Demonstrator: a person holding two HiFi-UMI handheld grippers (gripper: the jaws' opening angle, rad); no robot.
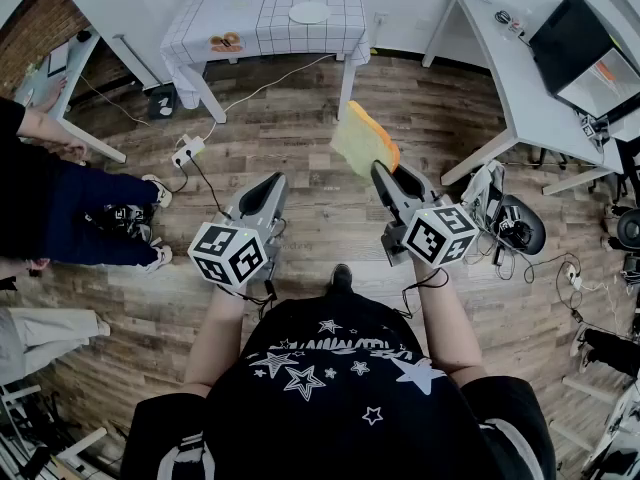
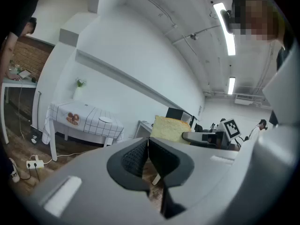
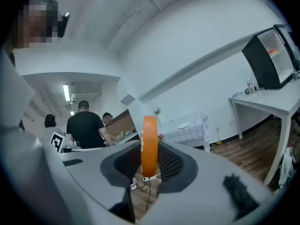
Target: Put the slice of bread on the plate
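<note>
A slice of bread (image 1: 364,139) with a yellow face and an orange crust stands on edge in my right gripper (image 1: 380,171), whose jaws are shut on it. In the right gripper view the slice (image 3: 149,145) shows edge-on between the pads. My left gripper (image 1: 272,186) is held level beside it, jaws shut and empty; its view shows the bread (image 2: 171,129) off to the right. The white plate (image 1: 308,12) lies on the checked table (image 1: 240,8) far ahead, also small in the left gripper view as the plate (image 2: 106,119).
A power strip (image 1: 187,150) and cables lie on the wooden floor between me and the table. A white desk (image 1: 520,78) with a monitor (image 1: 578,43) stands at the right. People stand at the left, one in dark trousers (image 1: 85,213).
</note>
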